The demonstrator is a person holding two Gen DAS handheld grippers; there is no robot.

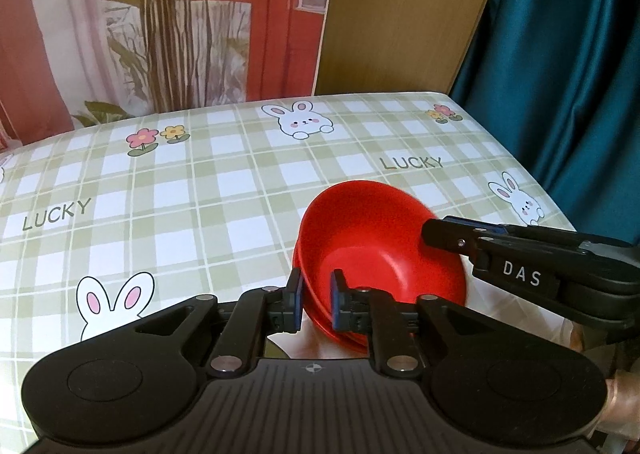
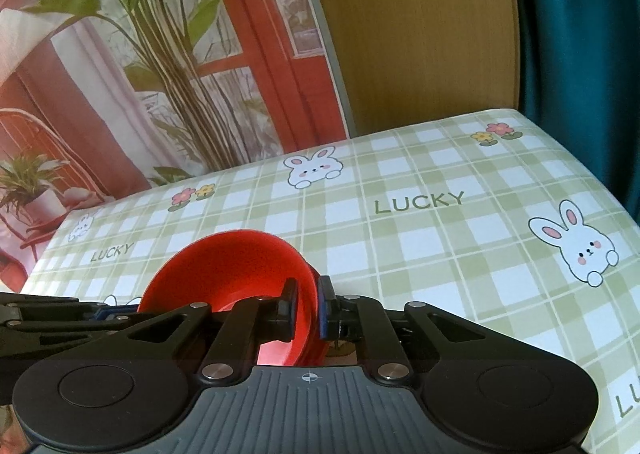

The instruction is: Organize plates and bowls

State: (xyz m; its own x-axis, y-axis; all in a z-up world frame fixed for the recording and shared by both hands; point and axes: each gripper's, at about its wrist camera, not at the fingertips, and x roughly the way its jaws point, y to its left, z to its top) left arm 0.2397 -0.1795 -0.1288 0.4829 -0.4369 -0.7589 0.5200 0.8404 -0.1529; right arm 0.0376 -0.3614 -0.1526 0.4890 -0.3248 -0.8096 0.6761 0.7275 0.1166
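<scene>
The bowl stack (image 1: 372,254) consists of nested red bowls. At least two rims show at its near edge; the exact count cannot be read. The stack sits over the near right part of the worktop (image 1: 200,194), on the checked cloth. Its rim is tilted, not level with the cloth. Whether its base touches the cloth is hidden behind my own hardware.

The stack is round and has no long axis. The reference that matters is the line across the rim from one grip point to the other.

My left jaws (image 1: 317,296) straddle the near-left wall of the stack, one pad inside the bowl and one outside. They stand nearly closed, and the pads appear to press on the wall between them.

My right jaws (image 2: 308,300) straddle the opposite wall in the same manner, nearly closed, with both pads against the red wall. In the left wrist view the right jaws (image 1: 440,232) enter from the right side, across the rim from the left grip.

The stack therefore lies directly between the two sets of jaws, and neither is nearer than the other.

Judgement: the next move depends on both sides acting together. If one side leads, the stack will pivot about the other grip and the nested bowls may slide apart.

Open cloth lies beyond the stack, towards the far edge.
</scene>
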